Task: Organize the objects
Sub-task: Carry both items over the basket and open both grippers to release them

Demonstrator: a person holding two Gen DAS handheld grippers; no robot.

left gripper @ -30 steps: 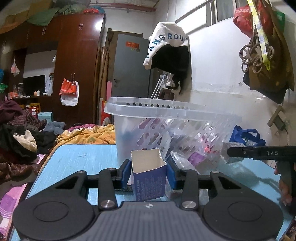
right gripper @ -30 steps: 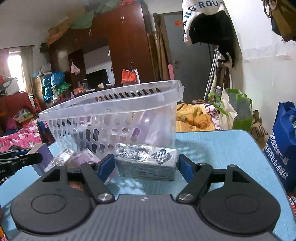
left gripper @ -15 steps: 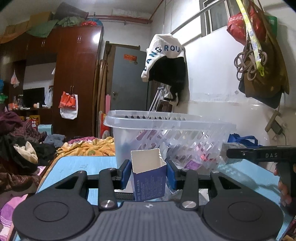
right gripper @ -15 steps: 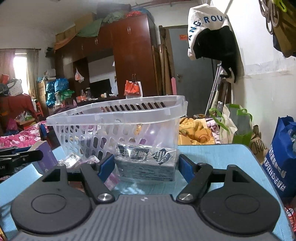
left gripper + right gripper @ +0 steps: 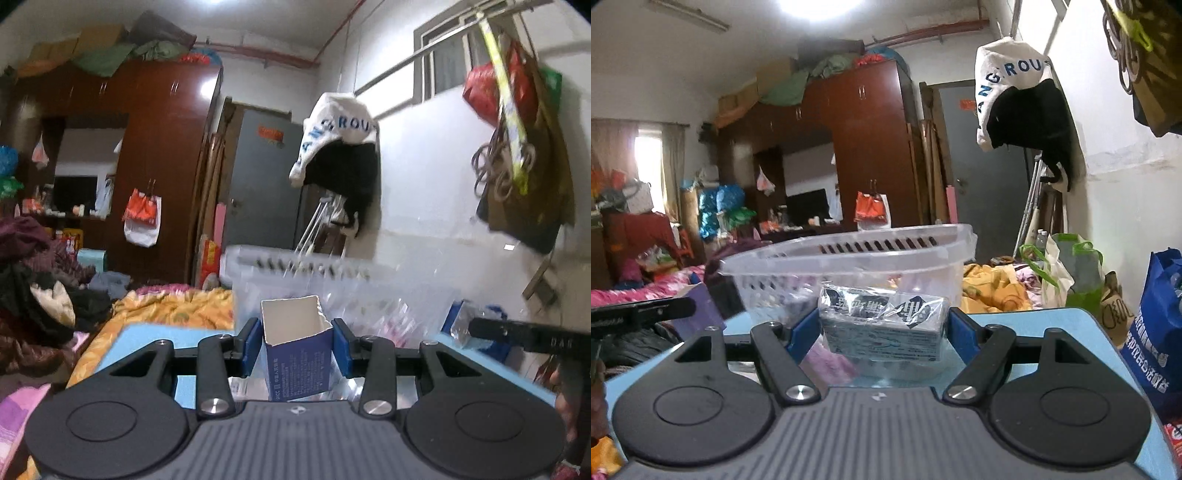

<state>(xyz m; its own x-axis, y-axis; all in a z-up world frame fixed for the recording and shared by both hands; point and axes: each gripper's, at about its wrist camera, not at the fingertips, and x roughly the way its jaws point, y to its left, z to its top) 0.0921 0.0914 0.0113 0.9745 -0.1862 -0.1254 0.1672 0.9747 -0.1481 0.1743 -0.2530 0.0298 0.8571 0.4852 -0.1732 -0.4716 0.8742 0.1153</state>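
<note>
1. Blue pads of your left gripper (image 5: pixel 295 347) press both sides of the open blue carton (image 5: pixel 297 360). It stands upright, torn mouth up, long axis vertical, in front of the clear basket (image 5: pixel 295 269) over the blue table (image 5: pixel 147 334).
2. Plastic-wrapped packet (image 5: pixel 884 326) sits clamped in your right gripper (image 5: pixel 884 334), jaws set wide, long axis lying crosswise between the pads, just before the basket (image 5: pixel 849 258).

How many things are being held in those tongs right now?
2. A blue open-topped carton sits clamped in the left tongs, and a plastic-wrapped box in the right tongs. Both are near the clear basket.
</note>
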